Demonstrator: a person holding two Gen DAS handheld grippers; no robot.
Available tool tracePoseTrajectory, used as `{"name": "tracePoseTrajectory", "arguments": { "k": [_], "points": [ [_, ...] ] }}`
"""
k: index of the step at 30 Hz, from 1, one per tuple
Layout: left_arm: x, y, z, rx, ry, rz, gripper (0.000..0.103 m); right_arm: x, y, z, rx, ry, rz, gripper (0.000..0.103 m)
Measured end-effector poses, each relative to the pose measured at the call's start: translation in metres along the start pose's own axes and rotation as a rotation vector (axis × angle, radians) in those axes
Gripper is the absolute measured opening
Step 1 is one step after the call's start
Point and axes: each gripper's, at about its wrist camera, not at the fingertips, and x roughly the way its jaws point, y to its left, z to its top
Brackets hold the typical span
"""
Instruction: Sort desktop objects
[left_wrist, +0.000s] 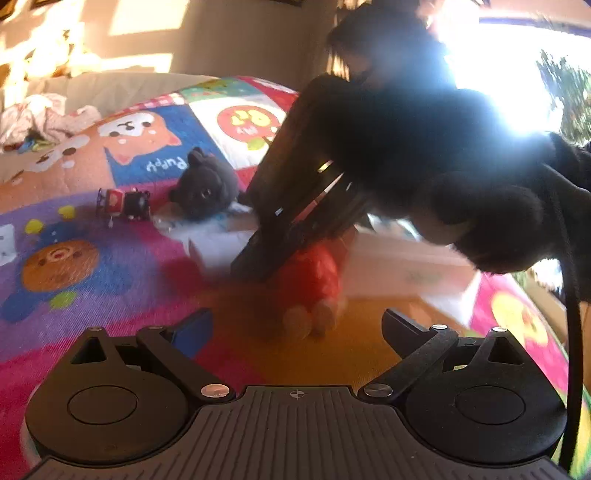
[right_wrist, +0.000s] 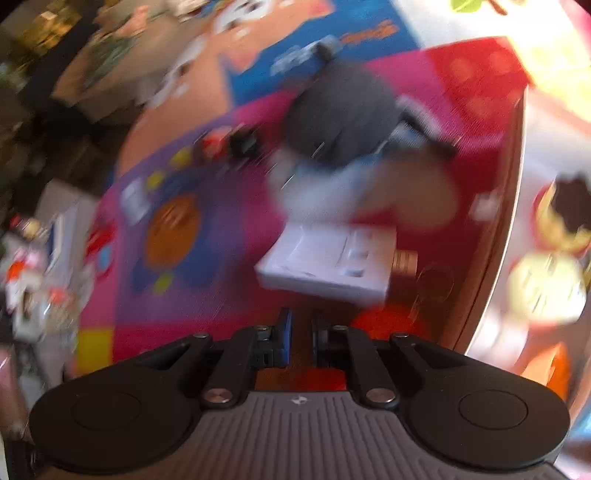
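Note:
My left gripper (left_wrist: 297, 325) is open and empty, low over a colourful play mat (left_wrist: 92, 258). Just ahead of it the right gripper (left_wrist: 258, 258) hangs from a dark-sleeved arm, holding a blurred red soft toy (left_wrist: 314, 280). In the right wrist view the right gripper (right_wrist: 301, 332) has its jaws nearly together with something red (right_wrist: 303, 380) showing between and below them. A grey plush cat (left_wrist: 207, 184) lies further back, and also shows in the right wrist view (right_wrist: 343, 110). A white flat box (right_wrist: 328, 262) lies ahead of the right gripper.
A small red and black toy car (left_wrist: 123, 203) sits left of the plush cat. Crumpled cloth (left_wrist: 40, 118) lies at the mat's far left. A brown table edge (right_wrist: 509, 221) runs along the right. Cluttered items (right_wrist: 33, 266) sit at the left. The right view is blurred.

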Motion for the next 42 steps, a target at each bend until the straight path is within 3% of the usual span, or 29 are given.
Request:
{"name": "tracePoseTrajectory", "arguments": {
  "k": [2,3,4,5,6,10,14,17,20,24,27,31,36,41,42],
  "points": [
    [-0.014,-0.003,-0.004,0.031,0.002,0.020,0.101,-0.021,0.010,-0.025,-0.094,-0.088,-0.024,0.010],
    [-0.021,-0.003,-0.005,0.042,-0.004,0.041,0.101,-0.035,0.016,-0.040,-0.169,-0.176,-0.068,0.016],
    [-0.027,-0.002,-0.005,0.041,-0.011,0.070,0.101,-0.050,0.023,-0.057,-0.256,-0.277,-0.135,0.024],
    [-0.032,0.000,-0.004,0.031,-0.015,0.104,0.101,-0.059,0.027,-0.072,-0.306,-0.344,-0.184,0.044],
    [-0.035,0.003,-0.003,0.016,-0.014,0.142,0.101,-0.066,0.028,-0.086,-0.329,-0.405,-0.226,0.054],
    [-0.043,0.018,0.003,-0.047,-0.001,0.345,0.101,-0.062,0.027,-0.129,-0.268,-0.547,-0.293,0.056],
    [-0.042,0.037,0.015,-0.104,0.016,0.424,0.101,-0.030,0.027,-0.137,-0.161,-0.586,-0.344,0.063],
    [-0.041,0.038,0.026,-0.060,-0.009,0.414,0.101,-0.006,0.021,-0.130,-0.112,-0.532,-0.284,0.044],
    [-0.029,0.032,0.033,0.009,-0.016,0.359,0.102,-0.011,0.010,-0.136,-0.099,-0.512,-0.221,0.043],
    [0.006,0.019,0.037,0.116,0.032,0.302,0.102,-0.034,-0.009,-0.166,-0.097,-0.491,-0.114,0.043],
    [0.032,0.012,0.040,0.179,0.054,0.282,0.102,-0.055,-0.025,-0.196,-0.099,-0.532,-0.179,0.043],
    [0.066,0.010,0.049,0.226,0.081,0.273,0.102,-0.075,-0.056,-0.224,-0.005,-0.560,-0.256,0.045],
    [0.093,0.008,0.058,0.282,0.108,0.234,0.102,-0.074,-0.080,-0.251,0.163,-0.632,-0.283,0.070],
    [0.114,0.015,0.066,0.295,0.175,0.177,0.101,-0.070,-0.087,-0.263,0.218,-0.705,-0.247,0.082],
    [0.117,0.017,0.066,0.287,0.184,0.171,0.095,-0.071,-0.088,-0.263,0.213,-0.708,-0.249,0.084]
  ]
}}
